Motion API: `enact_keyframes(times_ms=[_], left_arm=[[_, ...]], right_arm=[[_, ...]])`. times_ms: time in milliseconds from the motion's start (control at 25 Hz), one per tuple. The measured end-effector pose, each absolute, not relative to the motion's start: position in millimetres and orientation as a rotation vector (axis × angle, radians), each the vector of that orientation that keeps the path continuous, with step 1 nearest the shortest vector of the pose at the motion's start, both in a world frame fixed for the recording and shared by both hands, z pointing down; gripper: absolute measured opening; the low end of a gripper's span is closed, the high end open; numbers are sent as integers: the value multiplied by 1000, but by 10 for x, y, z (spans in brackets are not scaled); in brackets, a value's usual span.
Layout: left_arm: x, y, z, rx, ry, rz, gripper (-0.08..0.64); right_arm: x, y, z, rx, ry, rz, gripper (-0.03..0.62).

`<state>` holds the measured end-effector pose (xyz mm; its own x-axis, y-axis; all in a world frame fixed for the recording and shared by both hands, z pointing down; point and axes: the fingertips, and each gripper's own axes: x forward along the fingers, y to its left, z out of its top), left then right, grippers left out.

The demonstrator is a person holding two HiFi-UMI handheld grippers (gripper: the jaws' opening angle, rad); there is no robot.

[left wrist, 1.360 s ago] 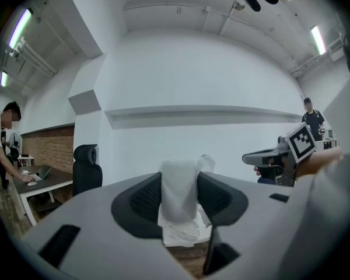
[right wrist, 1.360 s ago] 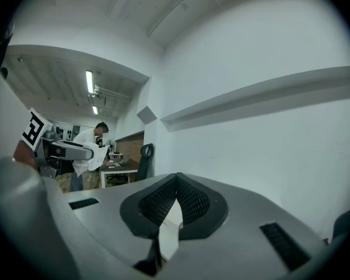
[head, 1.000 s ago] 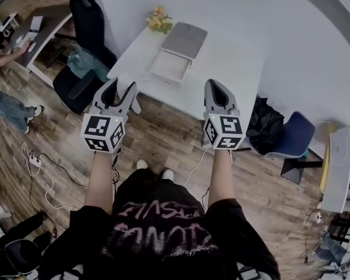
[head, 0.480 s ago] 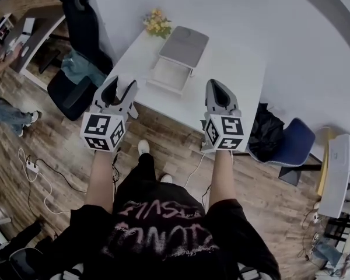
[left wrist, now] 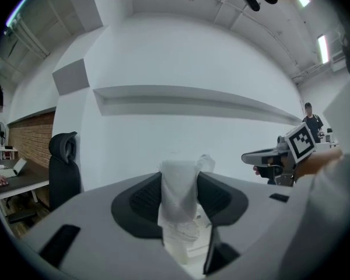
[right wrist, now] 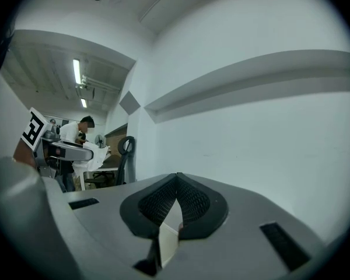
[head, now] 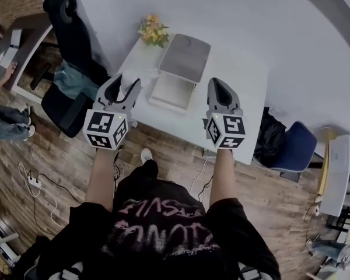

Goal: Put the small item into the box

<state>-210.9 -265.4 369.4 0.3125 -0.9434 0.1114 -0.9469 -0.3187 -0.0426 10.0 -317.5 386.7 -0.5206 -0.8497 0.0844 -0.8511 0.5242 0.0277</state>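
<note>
My left gripper (head: 123, 86) is shut on a small white item in crinkly clear wrap (head: 127, 87), held over the near left edge of the white table (head: 239, 77). In the left gripper view the small white item (left wrist: 179, 203) stands upright, pinched between both pads. The open grey box (head: 172, 92) lies on the table just right of that gripper, its lid (head: 185, 54) folded back behind it. My right gripper (head: 220, 86) hovers over the table right of the box. Its jaws meet at the tips with nothing between them (right wrist: 176, 182).
Yellow flowers (head: 151, 31) stand at the table's far left corner. A black office chair (head: 70, 45) sits left of the table. A black bag (head: 269, 136) and a blue chair (head: 294, 142) are to its right. Wood floor with cables lies below.
The person has stepped toward the table. Both grippers have gone from above the floor to over the table's near edge, the left still holding the white item.
</note>
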Motion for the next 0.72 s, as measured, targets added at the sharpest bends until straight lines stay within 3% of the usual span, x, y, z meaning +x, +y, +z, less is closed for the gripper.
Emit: enact_keyframes(times_ms=[720], left_arm=[[-2493,-3620,3647,2642,-1604,100,178]], right_arm=[[-148,-3774,3730,1696,-2500,-6,6]])
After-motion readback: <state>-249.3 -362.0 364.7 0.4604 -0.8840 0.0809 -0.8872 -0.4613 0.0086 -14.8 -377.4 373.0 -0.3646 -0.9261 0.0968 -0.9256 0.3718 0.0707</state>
